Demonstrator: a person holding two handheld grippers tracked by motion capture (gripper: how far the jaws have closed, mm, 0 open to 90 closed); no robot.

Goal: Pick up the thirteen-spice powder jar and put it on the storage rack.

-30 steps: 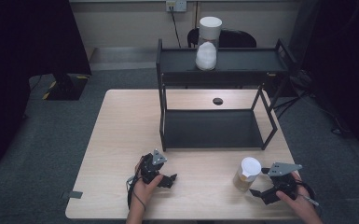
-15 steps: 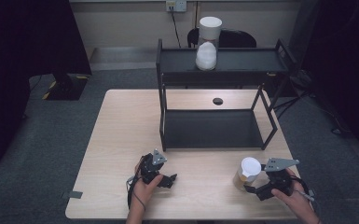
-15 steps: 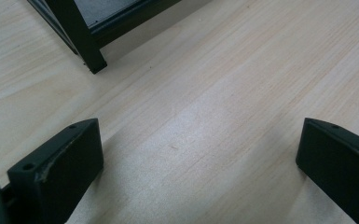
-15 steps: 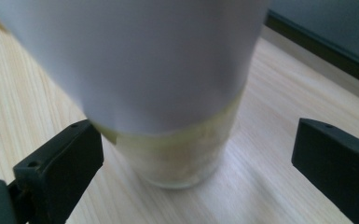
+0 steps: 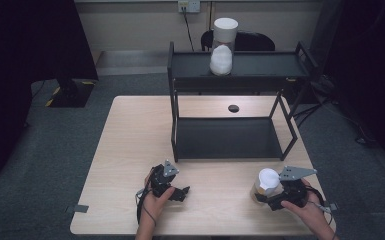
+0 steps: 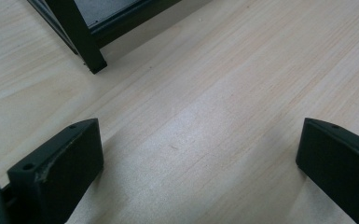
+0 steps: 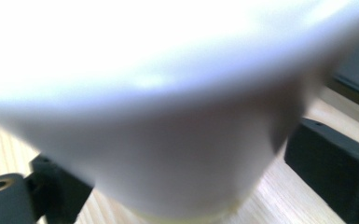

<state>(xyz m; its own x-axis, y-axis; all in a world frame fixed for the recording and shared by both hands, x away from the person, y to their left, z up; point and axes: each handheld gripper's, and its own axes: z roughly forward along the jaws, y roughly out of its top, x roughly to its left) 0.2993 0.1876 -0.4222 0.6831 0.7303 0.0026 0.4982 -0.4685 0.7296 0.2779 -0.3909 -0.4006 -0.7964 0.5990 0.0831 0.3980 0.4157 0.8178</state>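
Now: right tool [image 5: 266,196] around the white-lidded jar [image 5: 267,183] at the desk's [image 5: 130,150] front right.
We see its jaws just closing on the jar; contact unclear. Left tool [image 5: 182,192] rests agape.

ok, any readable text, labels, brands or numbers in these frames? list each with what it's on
None readable.
Container between the right tool's jaws: plain white lid, no print visible in the blurred right gripper view.
Jar on the shelf: no legible label.
Wall outlet: too small to read any marking.
Yellow and black floor tape: stripes, no words.
Table: bare wood grain.
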